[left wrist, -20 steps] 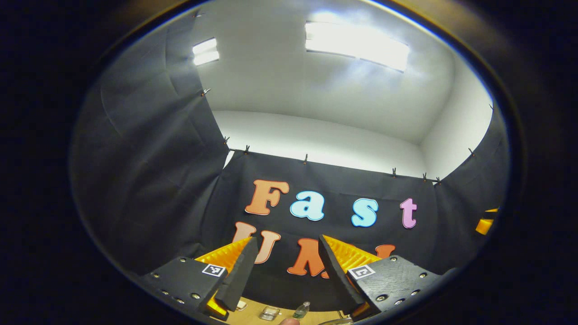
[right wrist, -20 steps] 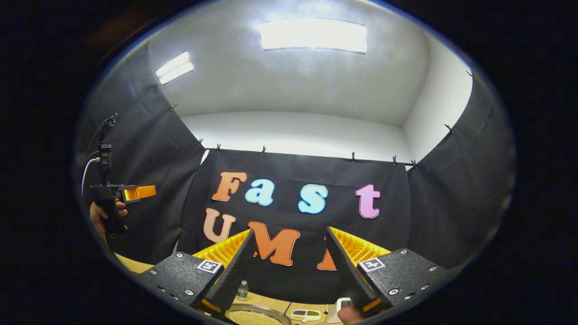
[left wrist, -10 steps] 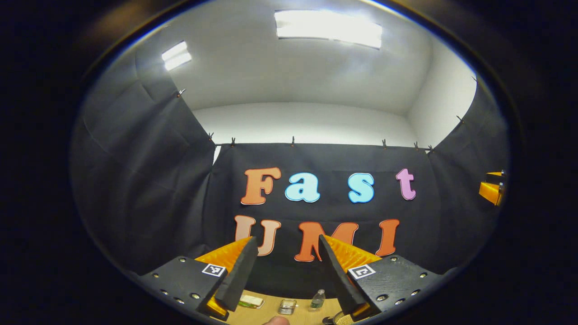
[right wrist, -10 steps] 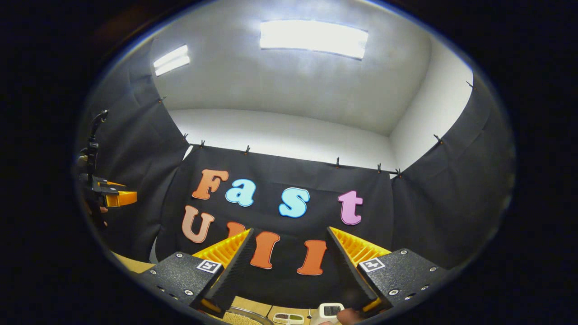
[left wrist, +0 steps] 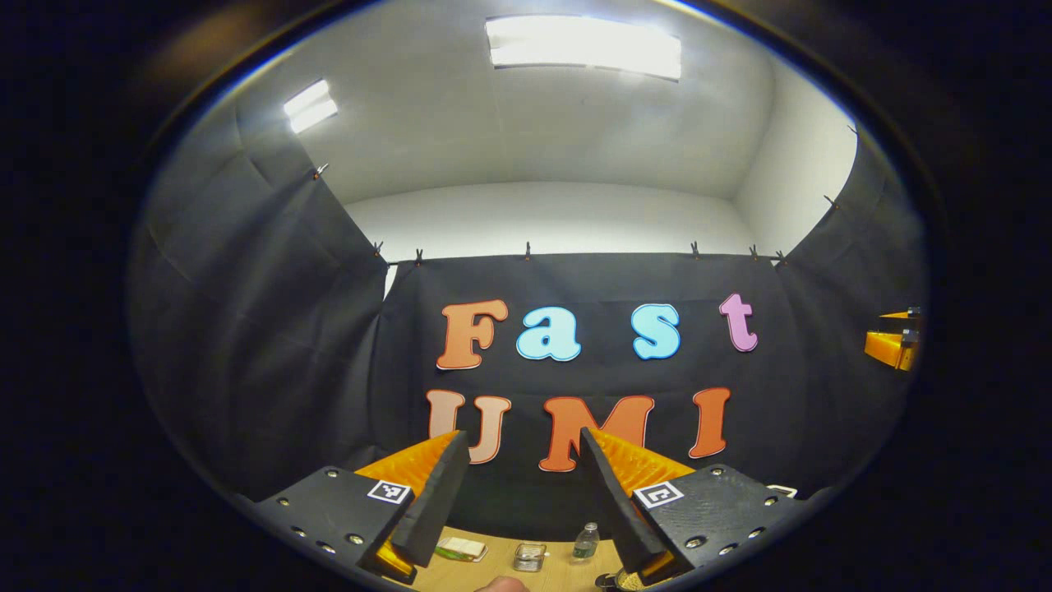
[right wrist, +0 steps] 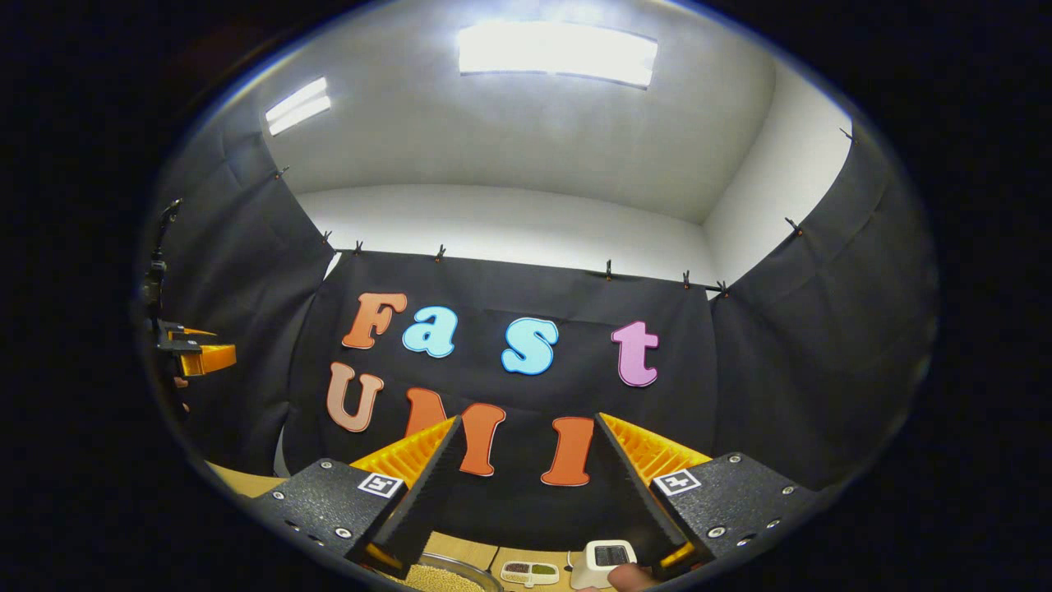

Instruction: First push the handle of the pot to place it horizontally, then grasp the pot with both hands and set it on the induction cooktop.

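Both grippers are held high and point at the booth's back wall. My left gripper stands open with nothing between its fingers. My right gripper is open and empty too. A metal pot filled with pale grains peeks in at the bottom edge of the right gripper view, below that gripper's left finger. A sliver of the pot shows under the left gripper's right finger; its handle is hidden. The right gripper shows at the far right of the left gripper view, and the left gripper at the far left of the right gripper view.
A wooden table runs along the bottom. On it lie a flat packet, a small glass jar and a small bottle. A little spice tray and a white device stand right of the pot.
Both views have tipped slightly downward, so more of the table and its small items shows. In the right gripper view the left gripper has slid toward the left edge.
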{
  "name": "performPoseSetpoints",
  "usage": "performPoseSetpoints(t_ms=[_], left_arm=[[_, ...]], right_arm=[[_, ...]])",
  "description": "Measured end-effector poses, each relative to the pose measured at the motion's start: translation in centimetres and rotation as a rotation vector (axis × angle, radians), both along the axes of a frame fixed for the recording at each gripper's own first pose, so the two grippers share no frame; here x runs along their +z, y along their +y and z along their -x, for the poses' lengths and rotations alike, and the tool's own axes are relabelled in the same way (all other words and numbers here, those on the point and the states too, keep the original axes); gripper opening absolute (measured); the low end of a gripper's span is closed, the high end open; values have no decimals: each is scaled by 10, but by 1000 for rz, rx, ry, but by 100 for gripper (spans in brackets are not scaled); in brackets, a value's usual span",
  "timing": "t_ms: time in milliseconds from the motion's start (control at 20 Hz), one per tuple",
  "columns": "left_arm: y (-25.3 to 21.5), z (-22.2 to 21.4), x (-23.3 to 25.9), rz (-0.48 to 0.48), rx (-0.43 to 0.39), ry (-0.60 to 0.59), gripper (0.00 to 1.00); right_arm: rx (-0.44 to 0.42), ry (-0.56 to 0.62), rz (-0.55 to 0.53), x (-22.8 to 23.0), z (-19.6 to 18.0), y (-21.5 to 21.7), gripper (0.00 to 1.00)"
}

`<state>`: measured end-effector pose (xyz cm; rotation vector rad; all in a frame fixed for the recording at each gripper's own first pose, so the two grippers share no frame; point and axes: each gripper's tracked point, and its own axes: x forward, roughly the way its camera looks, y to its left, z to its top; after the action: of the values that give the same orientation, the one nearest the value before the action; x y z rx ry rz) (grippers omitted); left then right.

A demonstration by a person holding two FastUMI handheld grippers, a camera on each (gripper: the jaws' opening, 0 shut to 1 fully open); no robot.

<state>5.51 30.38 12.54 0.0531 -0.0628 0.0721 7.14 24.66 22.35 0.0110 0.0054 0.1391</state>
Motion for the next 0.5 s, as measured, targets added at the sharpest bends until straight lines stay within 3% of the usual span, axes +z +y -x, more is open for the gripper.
performPoseSetpoints(t_ms=[300,500], left_arm=[[4,-3,-6,6,10,13,80],[19,10,-12,7,64,22,83]], right_arm=[[17,37,-12,-19,-1,5,95],[36,69,-11,-33,-2,13,95]])
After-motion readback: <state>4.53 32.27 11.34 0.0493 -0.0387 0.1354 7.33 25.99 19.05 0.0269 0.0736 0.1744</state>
